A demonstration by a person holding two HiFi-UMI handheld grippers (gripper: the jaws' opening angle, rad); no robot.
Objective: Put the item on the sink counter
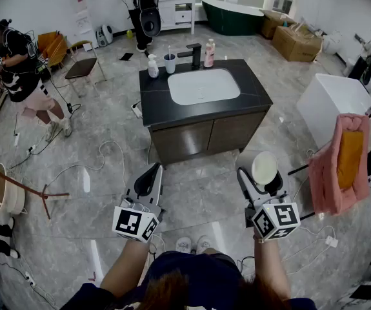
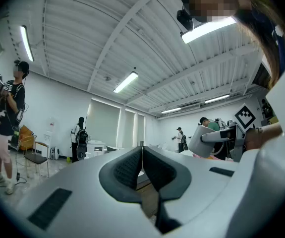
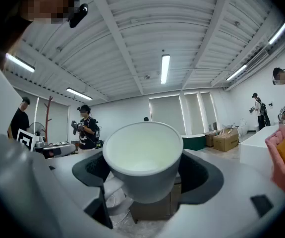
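Observation:
In my right gripper (image 1: 263,171) sits a white cup (image 1: 264,168), mouth up, with the jaws closed wide round its body. The right gripper view shows the cup (image 3: 142,155) filling the space between the dark pads of that gripper (image 3: 144,175). My left gripper (image 1: 150,172) is shut and holds nothing; in the left gripper view its pads (image 2: 127,168) meet at the tip of the gripper (image 2: 142,152). Both grippers are held up over the floor, in front of the sink counter (image 1: 154,102), a dark top with a white basin (image 1: 203,86) on a brown cabinet.
At the counter's far edge stand a white bottle (image 1: 153,66), a tumbler (image 1: 170,63), a black faucet (image 1: 193,55) and a pink bottle (image 1: 209,53). Cables (image 1: 101,157) trail over the floor. A white tub (image 1: 340,99) and a pink rack (image 1: 341,163) stand right. A person (image 1: 17,70) stands left.

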